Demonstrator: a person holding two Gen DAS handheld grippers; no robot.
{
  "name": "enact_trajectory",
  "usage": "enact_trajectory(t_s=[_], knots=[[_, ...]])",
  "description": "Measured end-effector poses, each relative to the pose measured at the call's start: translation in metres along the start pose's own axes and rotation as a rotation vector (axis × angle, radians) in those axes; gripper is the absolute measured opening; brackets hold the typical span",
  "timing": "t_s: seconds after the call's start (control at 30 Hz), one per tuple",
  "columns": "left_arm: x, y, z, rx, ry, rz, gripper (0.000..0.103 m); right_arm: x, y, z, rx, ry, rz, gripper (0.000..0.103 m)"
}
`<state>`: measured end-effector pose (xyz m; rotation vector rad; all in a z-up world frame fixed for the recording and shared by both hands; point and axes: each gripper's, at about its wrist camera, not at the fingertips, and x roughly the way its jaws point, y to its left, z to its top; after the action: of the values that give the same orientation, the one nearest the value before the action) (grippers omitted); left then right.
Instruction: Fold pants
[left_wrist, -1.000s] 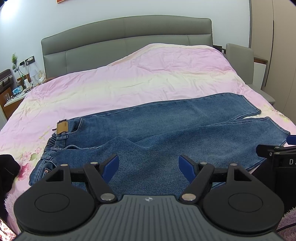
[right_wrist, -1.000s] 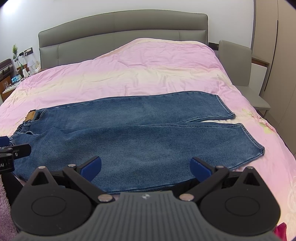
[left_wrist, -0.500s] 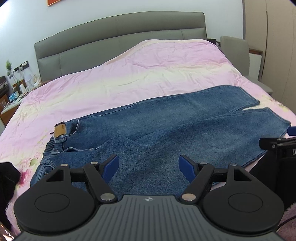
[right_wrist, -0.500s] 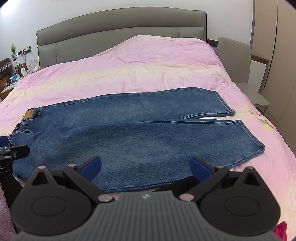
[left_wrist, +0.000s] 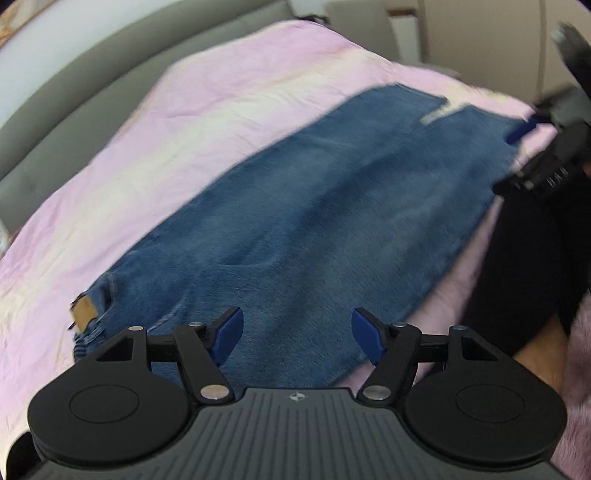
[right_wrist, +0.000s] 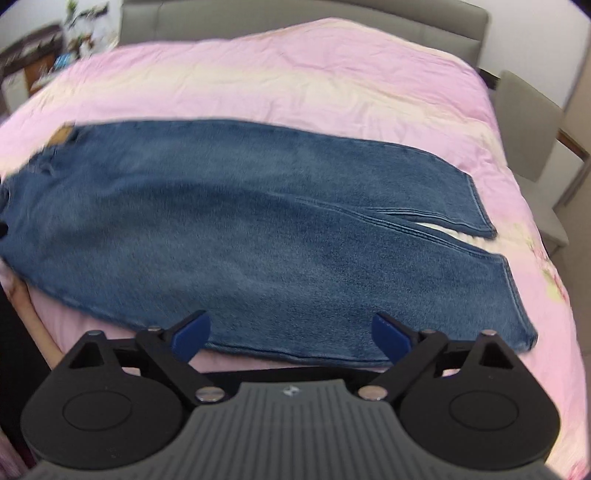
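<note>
Lying flat across a pink bedspread (right_wrist: 332, 81), the blue jeans (right_wrist: 258, 229) stretch lengthwise with the waist toward the left of both views and the two leg hems toward the right. A tan leather patch (left_wrist: 84, 308) sits at the waistband; it shows again in the right wrist view (right_wrist: 61, 134), but blur leaves any lettering on it unreadable. The only writing to be seen is a few pale letters on the black body of the other gripper at the right edge of the left wrist view, too smeared to make out.

The left gripper (left_wrist: 297, 338) hovers above the near edge of the jeans close to the waist, its blue fingers (left_wrist: 229, 330) spread wide and just narrowed a little, with denim below them but nothing pinched. The right gripper (right_wrist: 291, 334) hangs over the near hem side of the lower leg, its fingers (right_wrist: 194, 334) likewise spread apart and just drawn in slightly, gripping nothing.

The left wrist view alone shows the right gripper (left_wrist: 524, 129) from outside, near the leg hems, along with a dark sleeve or trouser leg (left_wrist: 524, 266) at the bed's edge and a fluffy purple rug or fabric at lower right. The right wrist view alone shows the split between the two legs clearly, a grey headboard (right_wrist: 424, 22), a grey chair (right_wrist: 528, 122) beside the bed, and a blurred nightstand at upper left.
</note>
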<state>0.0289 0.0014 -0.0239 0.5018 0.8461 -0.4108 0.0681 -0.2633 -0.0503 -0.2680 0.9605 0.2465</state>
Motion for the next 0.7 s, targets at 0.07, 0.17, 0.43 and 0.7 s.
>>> enact_trajectory(t_s=[0.07,0.17,0.43,0.7], knots=[[0.010,-0.009,0.000,0.057,0.038,-0.037,0.079,0.011,0.002,0.002,-0.073,0.047,0.035,0.085],[0.030,-0.025,0.001,0.136,0.116,-0.087,0.079,0.028,0.011,0.005,-0.161,0.118,0.099,0.084],[0.086,-0.053,-0.003,0.180,0.285,-0.059,0.079,0.073,0.047,0.017,-0.319,0.242,0.151,0.084],[0.127,-0.072,-0.016,0.218,0.383,0.009,0.071,0.113,0.077,0.020,-0.409,0.342,0.114,0.084]])
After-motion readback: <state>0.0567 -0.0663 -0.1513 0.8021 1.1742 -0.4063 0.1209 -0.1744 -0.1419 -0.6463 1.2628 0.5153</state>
